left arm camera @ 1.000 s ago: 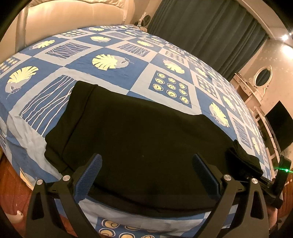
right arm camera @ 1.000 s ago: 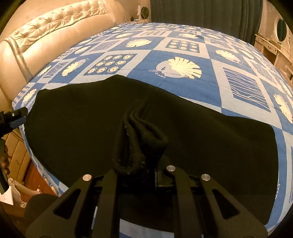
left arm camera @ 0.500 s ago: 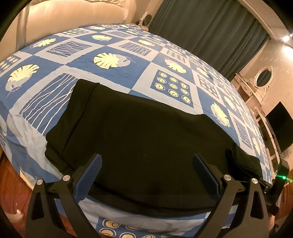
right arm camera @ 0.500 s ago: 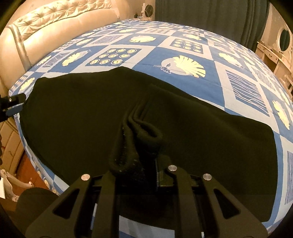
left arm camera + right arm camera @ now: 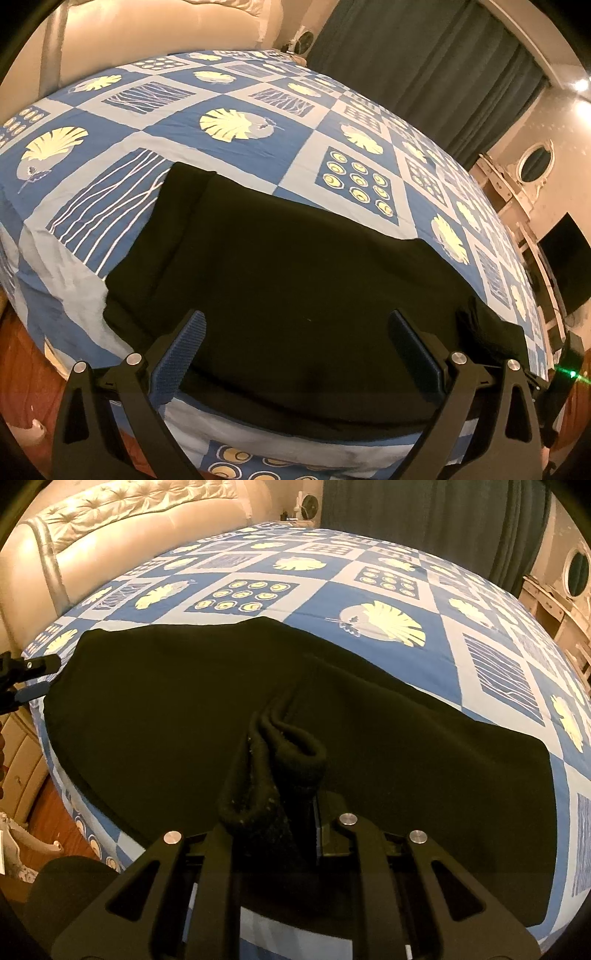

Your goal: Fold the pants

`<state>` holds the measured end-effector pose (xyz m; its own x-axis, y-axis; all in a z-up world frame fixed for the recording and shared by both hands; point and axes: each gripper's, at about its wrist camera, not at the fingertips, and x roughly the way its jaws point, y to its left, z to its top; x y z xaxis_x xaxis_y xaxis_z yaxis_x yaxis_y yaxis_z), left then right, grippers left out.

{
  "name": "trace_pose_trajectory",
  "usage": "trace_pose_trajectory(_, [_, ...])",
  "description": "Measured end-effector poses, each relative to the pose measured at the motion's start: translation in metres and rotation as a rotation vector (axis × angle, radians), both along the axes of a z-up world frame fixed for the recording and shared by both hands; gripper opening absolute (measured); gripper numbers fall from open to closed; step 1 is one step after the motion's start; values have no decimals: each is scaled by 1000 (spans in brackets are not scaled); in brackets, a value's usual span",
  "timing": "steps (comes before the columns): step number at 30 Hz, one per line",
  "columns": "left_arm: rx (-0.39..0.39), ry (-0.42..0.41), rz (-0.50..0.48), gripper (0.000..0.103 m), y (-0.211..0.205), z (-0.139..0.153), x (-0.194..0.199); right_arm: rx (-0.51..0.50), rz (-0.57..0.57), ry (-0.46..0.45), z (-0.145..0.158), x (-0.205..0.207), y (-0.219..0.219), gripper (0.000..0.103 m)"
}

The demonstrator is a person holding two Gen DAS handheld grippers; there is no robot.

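Observation:
Black pants [image 5: 280,273] lie spread flat along the near edge of a bed with a blue and white patterned cover [image 5: 236,147]. My left gripper [image 5: 295,343] is open and empty, its blue pads [image 5: 177,354] hovering above the pants' near edge. My right gripper [image 5: 280,812] is shut on a bunched fold of the pants [image 5: 288,753] and lifts it slightly off the cover. The rest of the pants [image 5: 166,709] stay flat. The right gripper shows at the far right of the left wrist view [image 5: 535,376], and the left gripper at the far left of the right wrist view [image 5: 26,679].
A cream tufted headboard [image 5: 110,546] runs along the left. Dark curtains [image 5: 424,66] hang at the back. A white dresser with an oval mirror [image 5: 535,166] and a dark screen [image 5: 565,269] stand to the right. Wooden floor [image 5: 22,387] lies below the bed's edge.
My right gripper has drawn back slightly with the bunched fold. My left gripper stays open and has shifted only slightly.

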<state>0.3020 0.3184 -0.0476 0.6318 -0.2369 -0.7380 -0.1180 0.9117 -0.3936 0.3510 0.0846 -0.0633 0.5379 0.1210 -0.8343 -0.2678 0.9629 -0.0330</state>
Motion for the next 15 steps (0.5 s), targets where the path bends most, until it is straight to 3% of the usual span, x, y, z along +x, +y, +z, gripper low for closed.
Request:
trace_pose_trajectory(4, [-10,4,14,98,7,-1,1,39,-2,16,-2,-1,0,25])
trace_pose_trajectory(9, [-12,3,23,98,15,0,1,129,-3,40,0,-4,2,49])
trace_pose_trajectory(15, [-46,-3,47,98,38,3,-1,309,42,44,17,-19,8,58])
